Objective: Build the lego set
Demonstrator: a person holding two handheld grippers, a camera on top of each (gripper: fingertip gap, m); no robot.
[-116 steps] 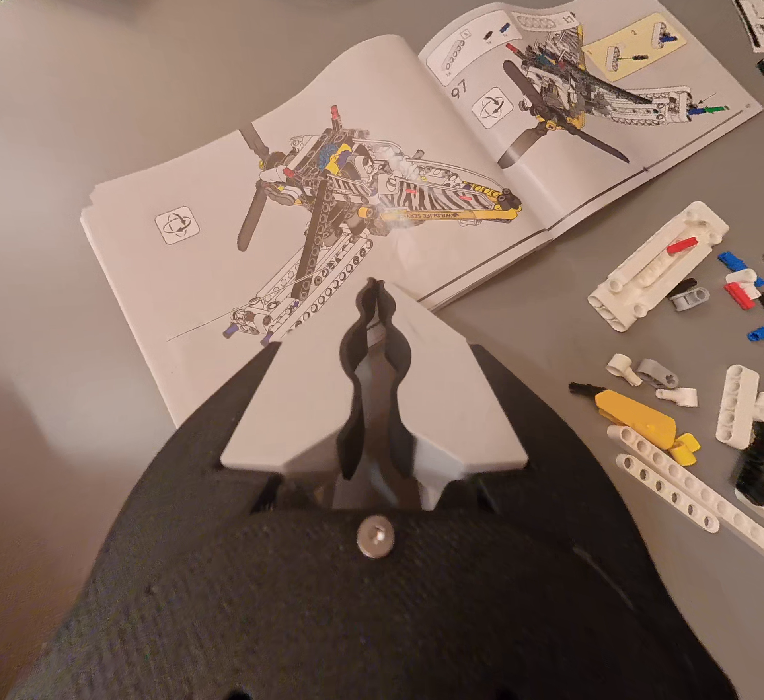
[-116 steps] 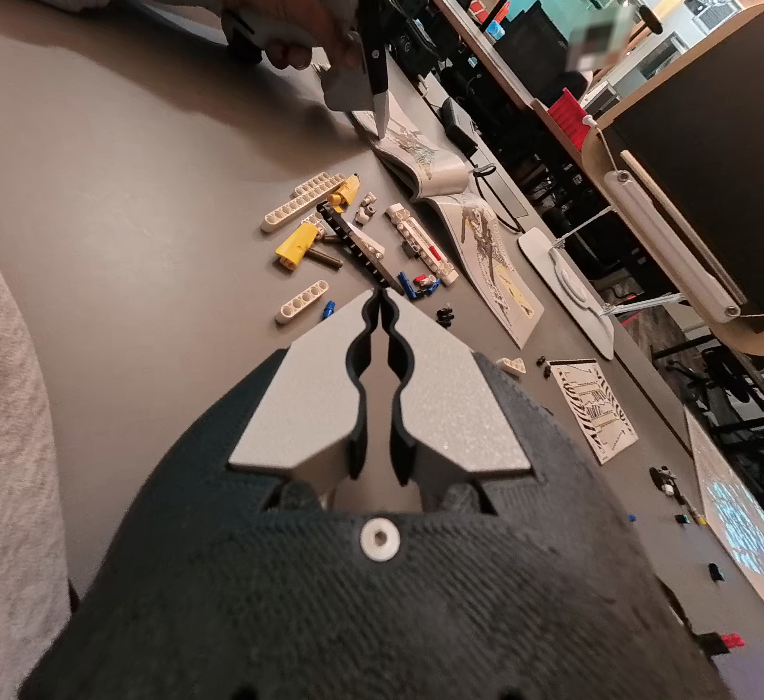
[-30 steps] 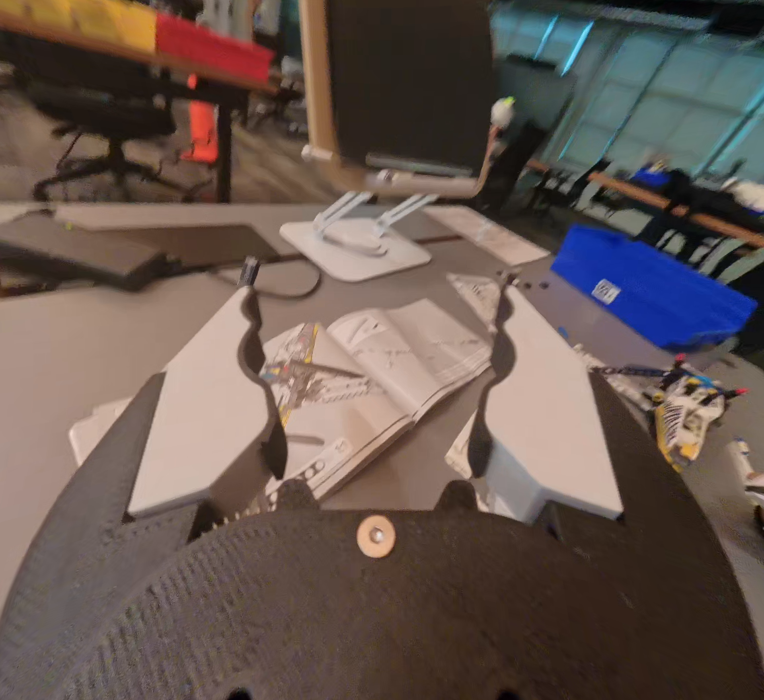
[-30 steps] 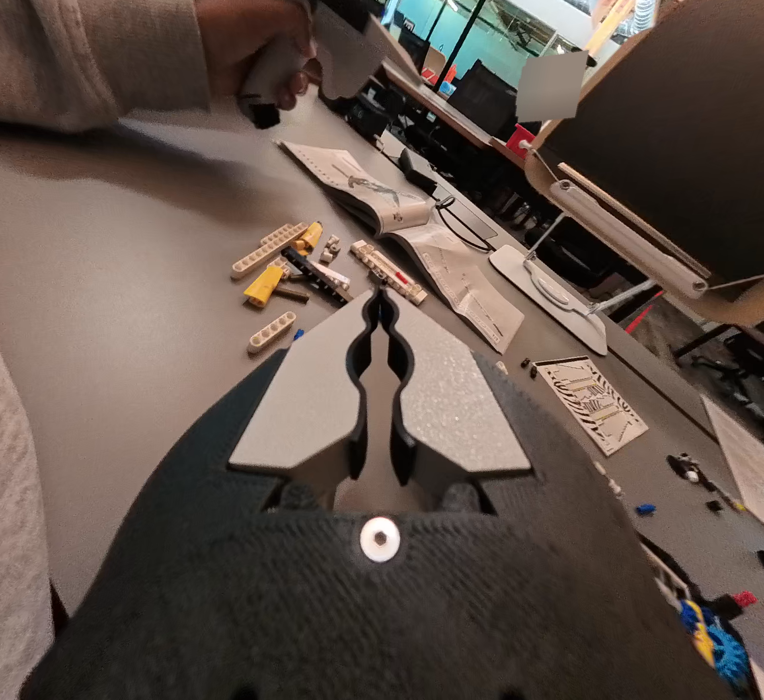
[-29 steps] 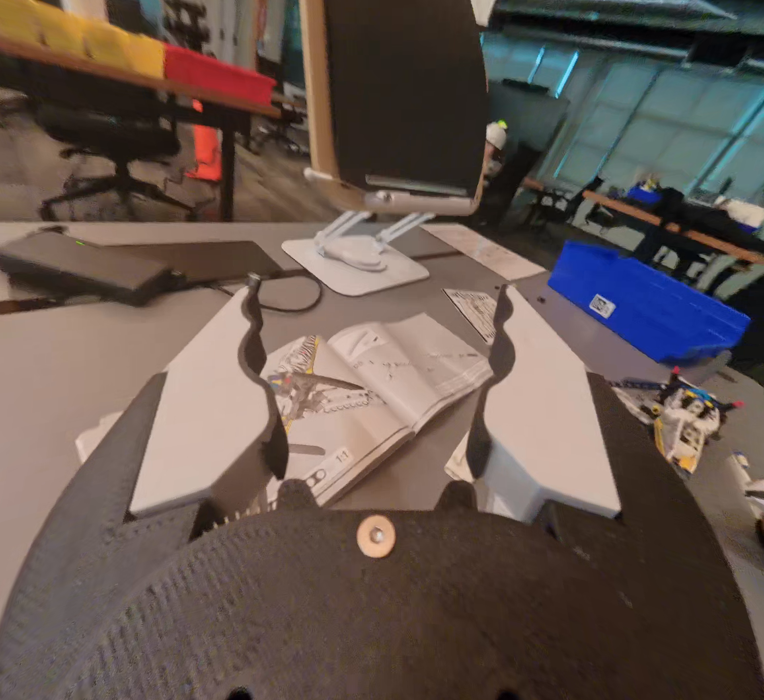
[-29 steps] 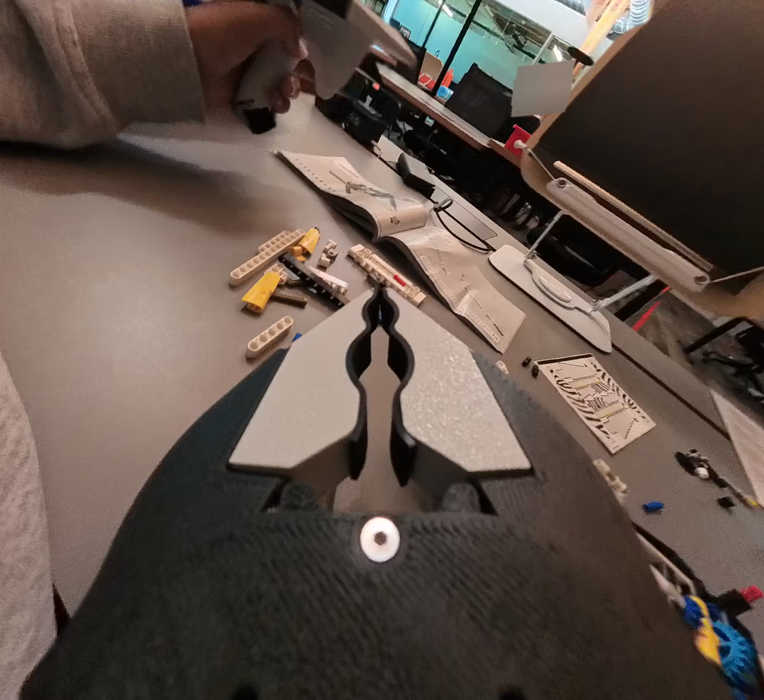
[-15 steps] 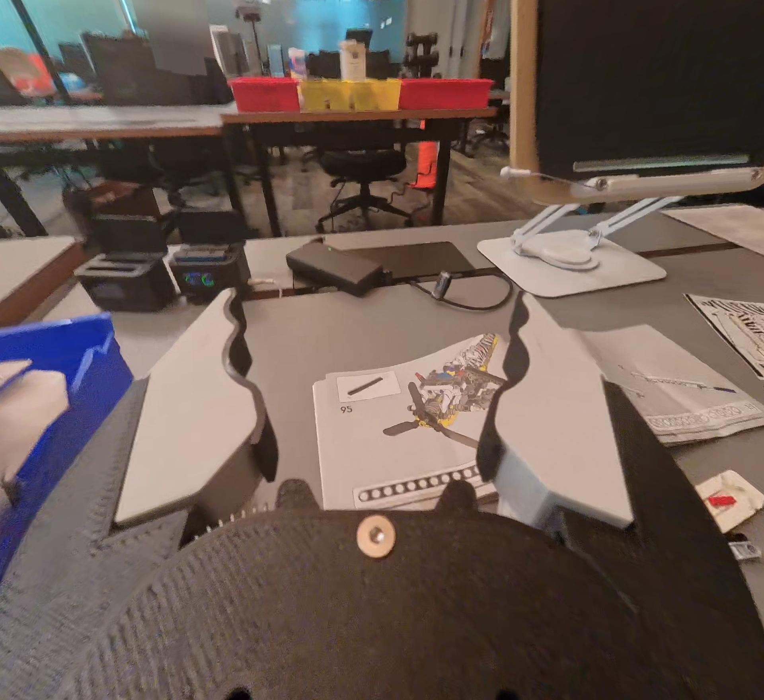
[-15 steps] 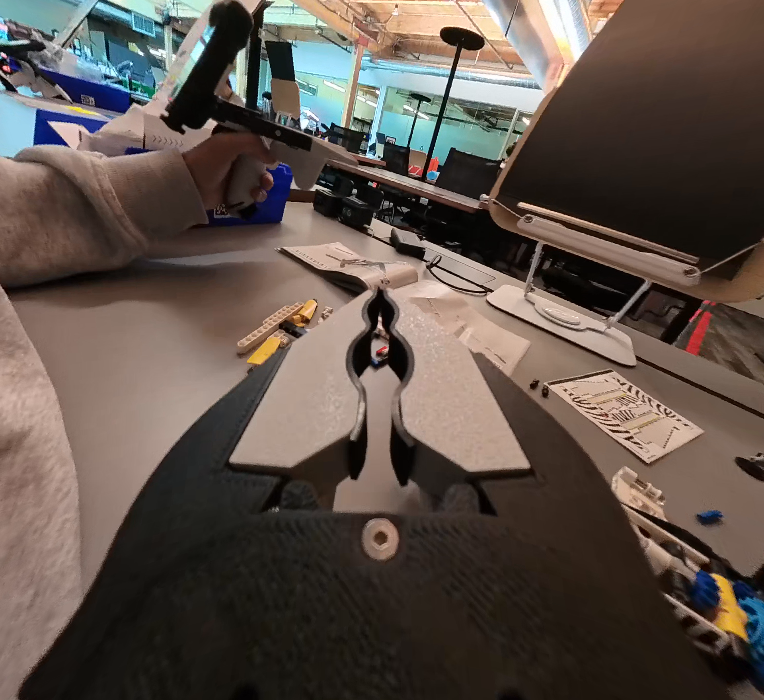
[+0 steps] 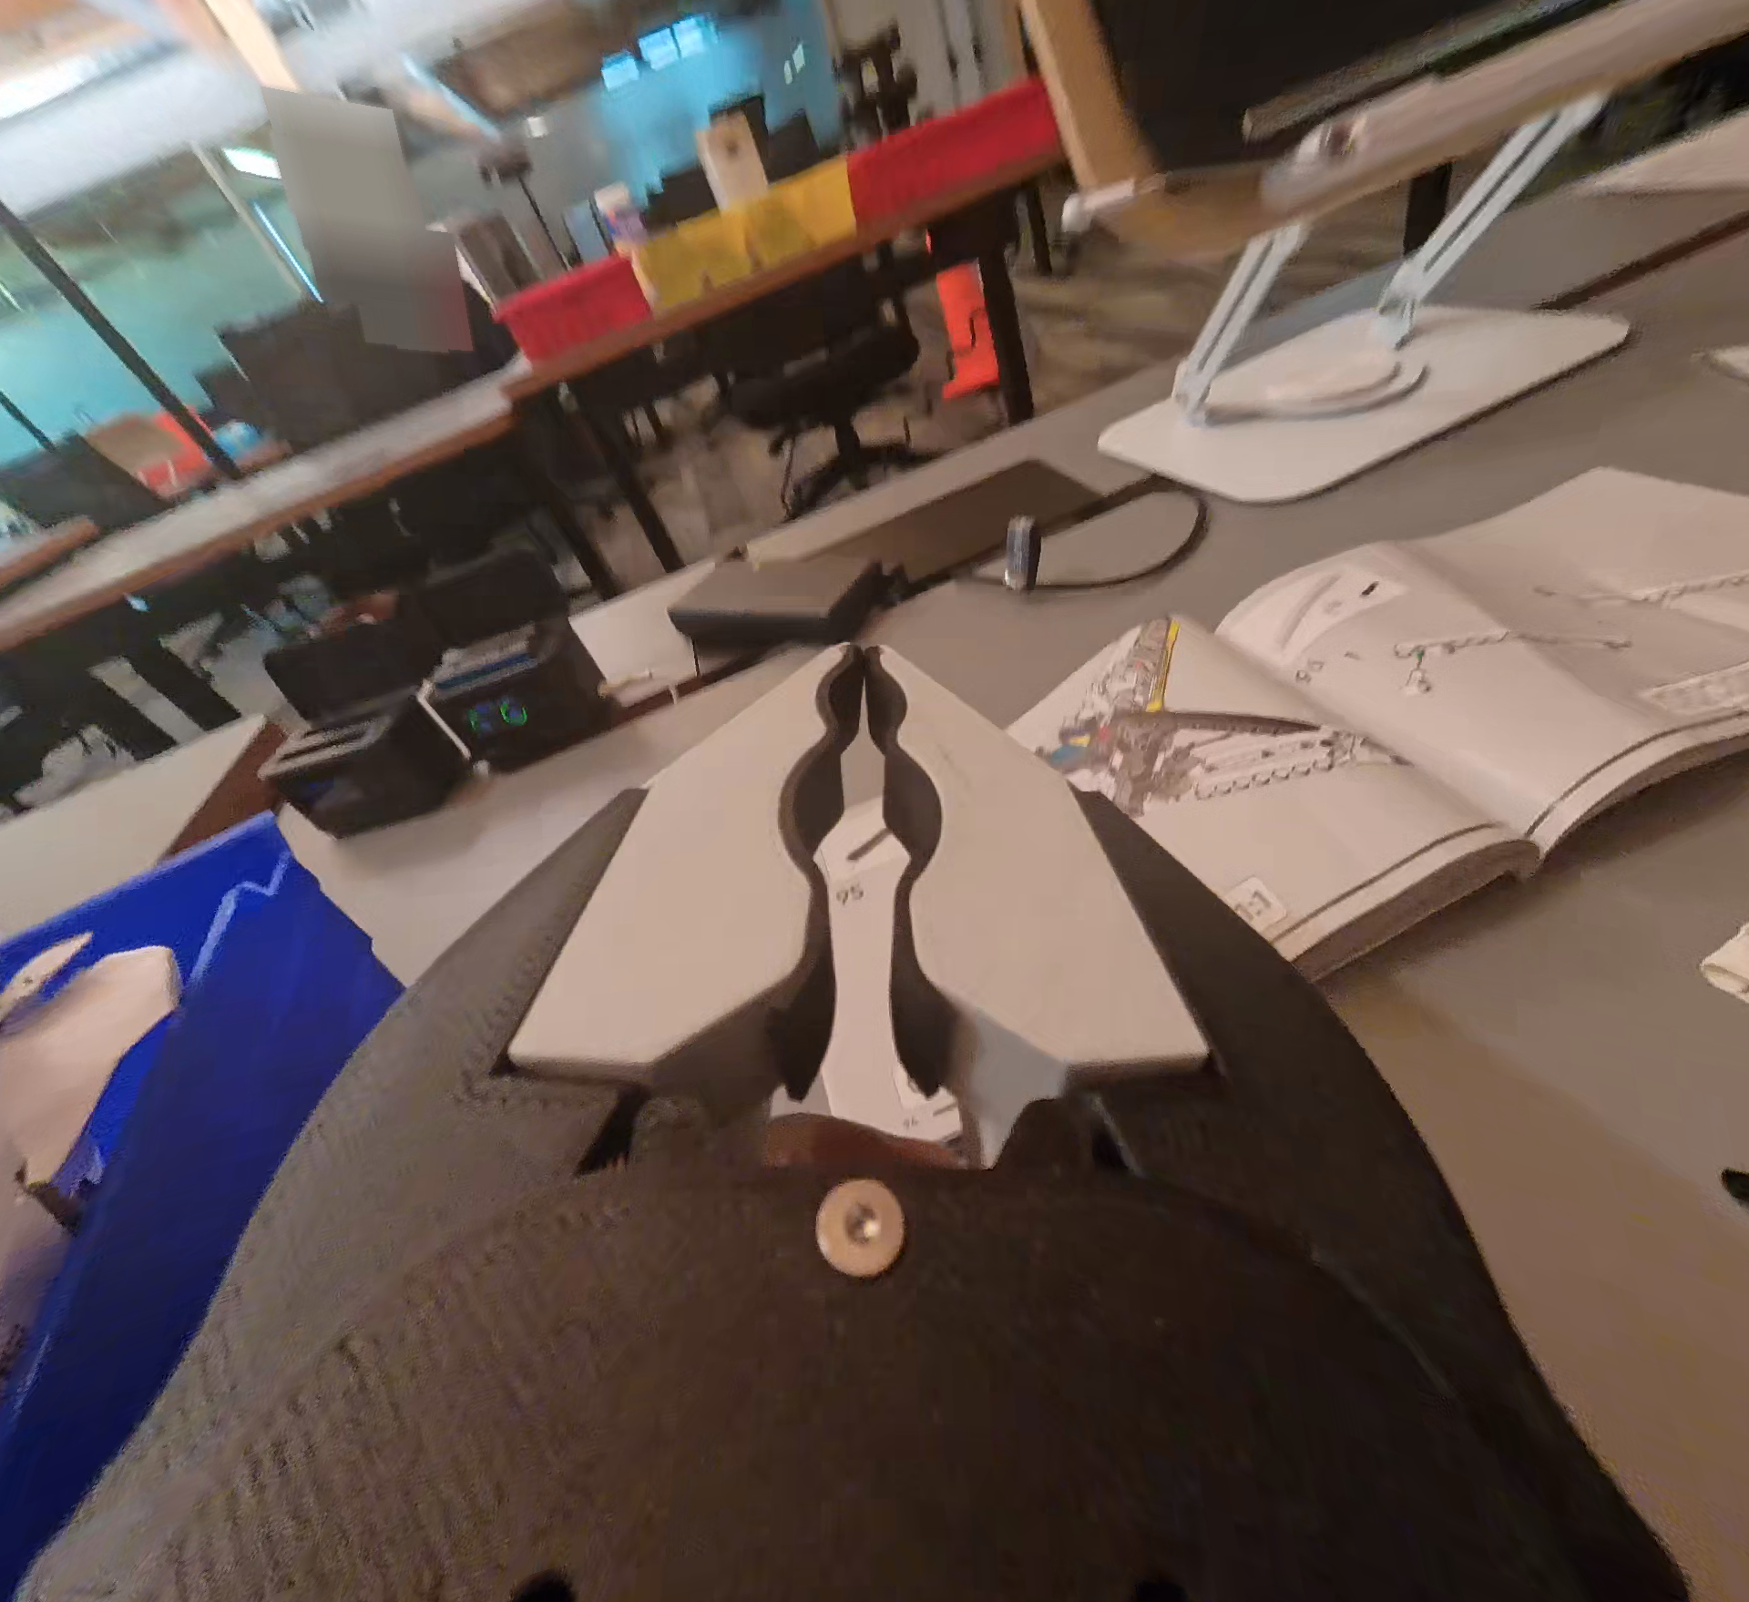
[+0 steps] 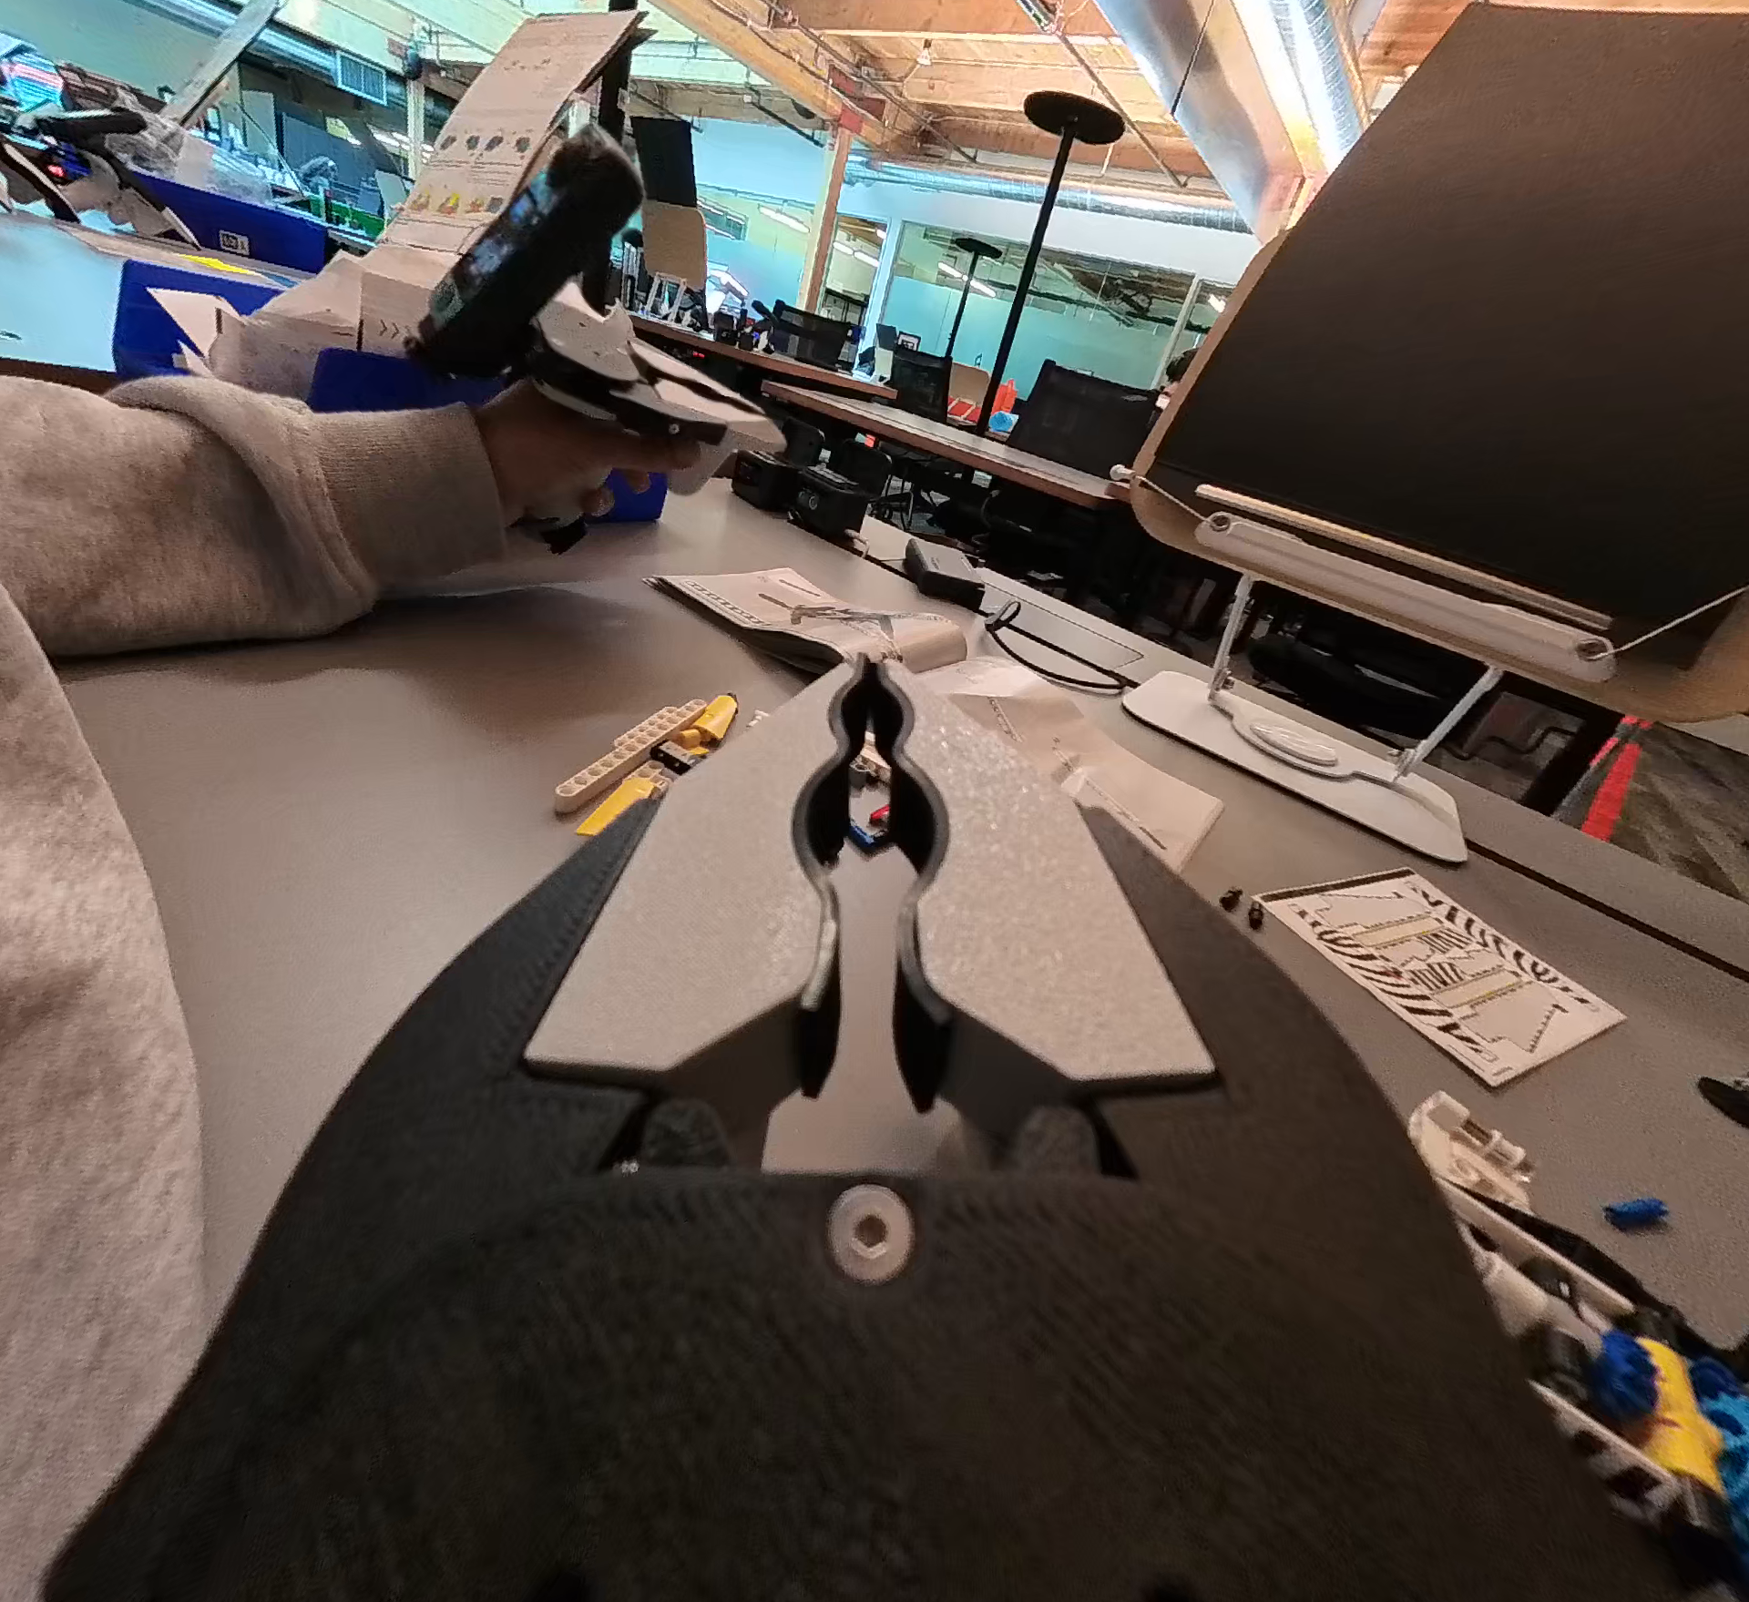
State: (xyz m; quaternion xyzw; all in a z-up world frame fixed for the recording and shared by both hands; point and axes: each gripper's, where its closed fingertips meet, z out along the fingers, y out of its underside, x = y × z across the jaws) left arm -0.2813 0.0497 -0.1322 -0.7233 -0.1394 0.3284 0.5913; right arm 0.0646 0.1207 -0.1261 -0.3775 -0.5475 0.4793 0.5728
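The left gripper (image 9: 863, 675) and right gripper (image 10: 869, 678), both closed and empty, hover above the surface (image 10: 360, 762), while loose lego pieces (image 10: 644, 752) lie beside the open instruction booklet (image 9: 1401, 705), seemingly for consulting.

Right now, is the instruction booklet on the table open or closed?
Open. The instruction booklet lies spread flat on the table, two printed pages facing up, with a curved fold between them.

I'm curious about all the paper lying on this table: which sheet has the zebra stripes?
The loose flat sticker sheet, lying alone right of the right claw. The open instruction booklet farther back shows only pale drawings.
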